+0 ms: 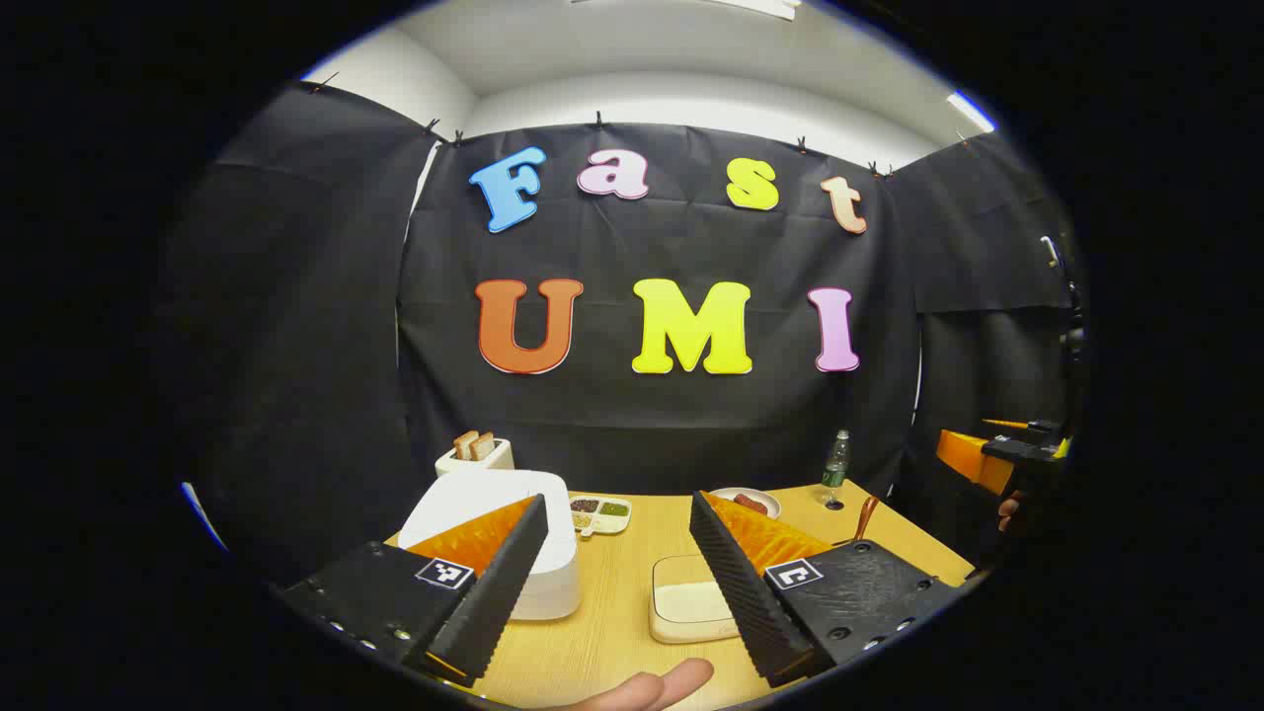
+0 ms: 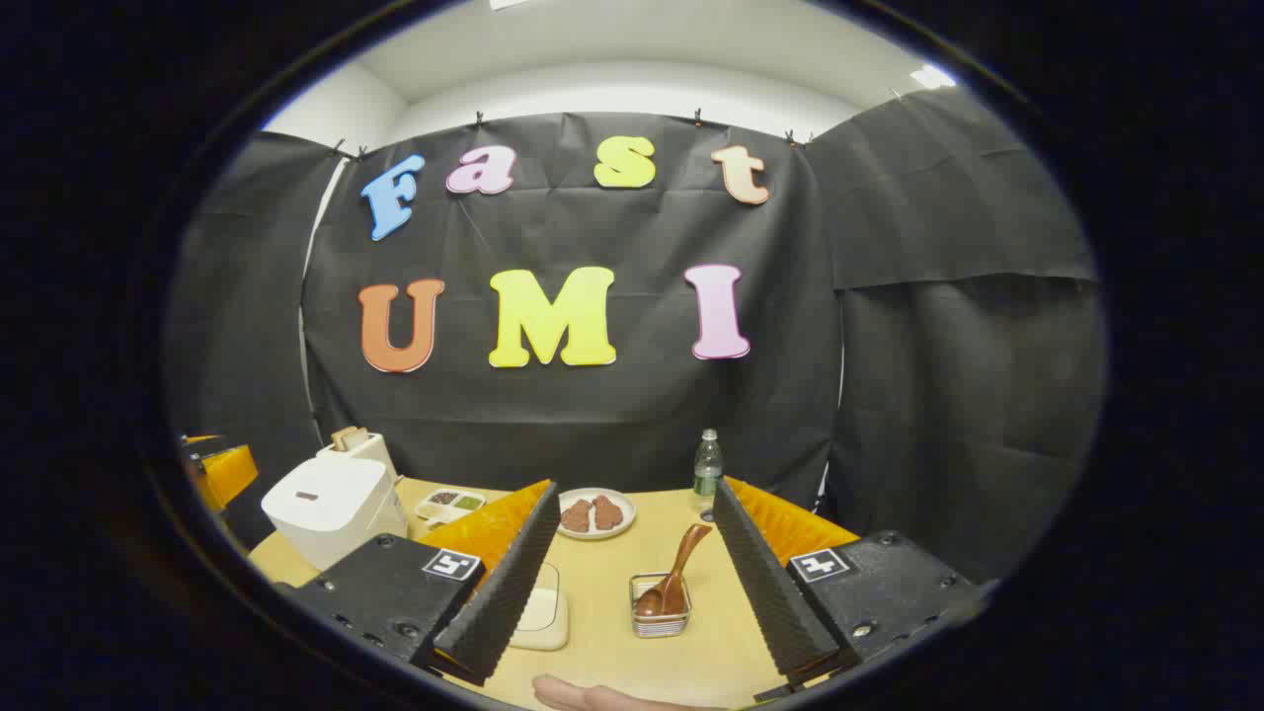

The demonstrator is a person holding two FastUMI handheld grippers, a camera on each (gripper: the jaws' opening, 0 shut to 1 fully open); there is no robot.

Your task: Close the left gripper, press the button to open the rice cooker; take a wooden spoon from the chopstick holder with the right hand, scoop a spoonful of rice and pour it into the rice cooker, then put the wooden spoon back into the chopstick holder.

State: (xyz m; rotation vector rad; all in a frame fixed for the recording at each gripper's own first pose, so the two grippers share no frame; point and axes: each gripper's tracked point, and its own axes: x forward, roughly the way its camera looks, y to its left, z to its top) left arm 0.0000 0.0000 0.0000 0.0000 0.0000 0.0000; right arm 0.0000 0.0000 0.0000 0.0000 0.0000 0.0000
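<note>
The white rice cooker (image 1: 553, 553) stands shut at the table's left, partly behind my left finger; it also appears in the right gripper view (image 2: 331, 509). My left gripper (image 1: 617, 504) hangs open above the table, holding nothing. A wooden spoon (image 2: 674, 573) stands bowl-down in a small wire chopstick holder (image 2: 660, 617); its handle (image 1: 866, 515) pokes up in the left gripper view. A shallow square dish of rice (image 1: 691, 597) (image 2: 543, 607) lies between cooker and holder. My right gripper (image 2: 635, 489) is open and empty, back from the spoon.
At the back of the wooden table (image 2: 612, 563) are a toaster with bread (image 2: 354, 444), a divided condiment tray (image 2: 451, 504), a plate of brown food (image 2: 592, 513) and a bottle (image 2: 706, 469). A person's finger (image 1: 652, 684) shows at the near edge.
</note>
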